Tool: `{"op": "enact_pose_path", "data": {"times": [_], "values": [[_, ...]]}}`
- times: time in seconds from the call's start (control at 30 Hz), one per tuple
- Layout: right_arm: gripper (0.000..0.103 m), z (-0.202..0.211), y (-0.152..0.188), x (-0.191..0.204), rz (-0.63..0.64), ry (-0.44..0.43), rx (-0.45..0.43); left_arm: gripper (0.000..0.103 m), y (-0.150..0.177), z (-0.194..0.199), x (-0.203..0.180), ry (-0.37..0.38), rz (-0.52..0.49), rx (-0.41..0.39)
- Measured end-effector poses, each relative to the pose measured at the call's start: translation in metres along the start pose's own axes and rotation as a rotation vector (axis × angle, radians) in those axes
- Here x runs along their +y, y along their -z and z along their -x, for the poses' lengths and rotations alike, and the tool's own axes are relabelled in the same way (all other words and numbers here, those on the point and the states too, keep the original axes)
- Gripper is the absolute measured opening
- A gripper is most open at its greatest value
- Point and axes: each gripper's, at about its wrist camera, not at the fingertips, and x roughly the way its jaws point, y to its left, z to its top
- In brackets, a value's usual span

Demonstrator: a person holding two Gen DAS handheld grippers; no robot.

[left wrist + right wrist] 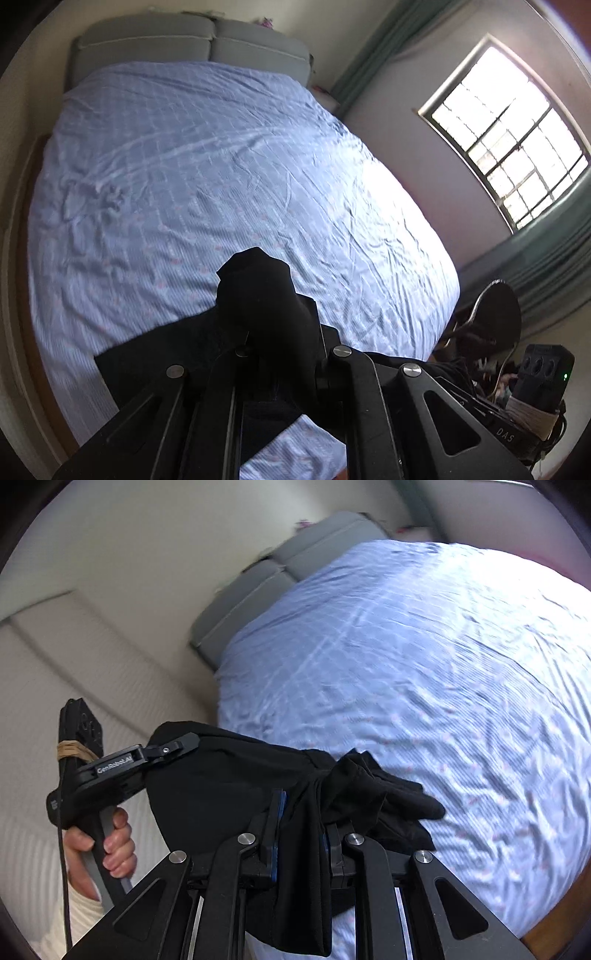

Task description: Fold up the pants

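Note:
Black pants [221, 786] hang stretched between both grippers above the near edge of a bed with a light blue checked sheet [424, 664]. My right gripper [304, 812] is shut on a bunched fold of the cloth, whose loose end flops onto the sheet. My left gripper [173, 749], held by a hand [110, 842], pinches the other end of the pants at the left. In the left wrist view the pants [258, 295] are heaped over the left gripper [266, 325], hiding its fingertips, and more black cloth trails down over the sheet [221, 166].
Grey headboard cushions [192, 40] line the far end of the bed. A barred window [509, 136] with green curtains [554, 266] is on the right. A dark chair [495, 317] and clutter stand below it. A wooden bed frame [561, 915] edges the mattress.

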Motion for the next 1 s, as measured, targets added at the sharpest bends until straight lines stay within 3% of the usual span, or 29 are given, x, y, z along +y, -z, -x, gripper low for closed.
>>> {"op": "enact_pose_path", "data": {"times": [0.27, 0.37, 0.57, 0.7, 1.0], "values": [[0.017, -0.029, 0.001, 0.013, -0.067, 0.115, -0.074, 0.012, -0.039, -0.040, 0.022, 0.070, -0.063, 0.010], [0.018, -0.047, 0.023, 0.014, -0.085, 0.165, -0.060, 0.013, -0.023, -0.070, 0.051, 0.029, -0.076, 0.093], [0.018, -0.124, 0.095, -0.012, -0.279, 0.209, 0.188, 0.013, 0.038, -0.126, 0.132, -0.103, 0.018, 0.294], [0.018, -0.155, 0.136, -0.011, -0.323, 0.245, 0.309, 0.013, 0.062, -0.134, 0.157, -0.125, 0.043, 0.332], [0.018, -0.177, 0.178, -0.026, -0.444, 0.349, 0.402, 0.026, 0.075, -0.140, 0.183, -0.188, 0.044, 0.365]]}}
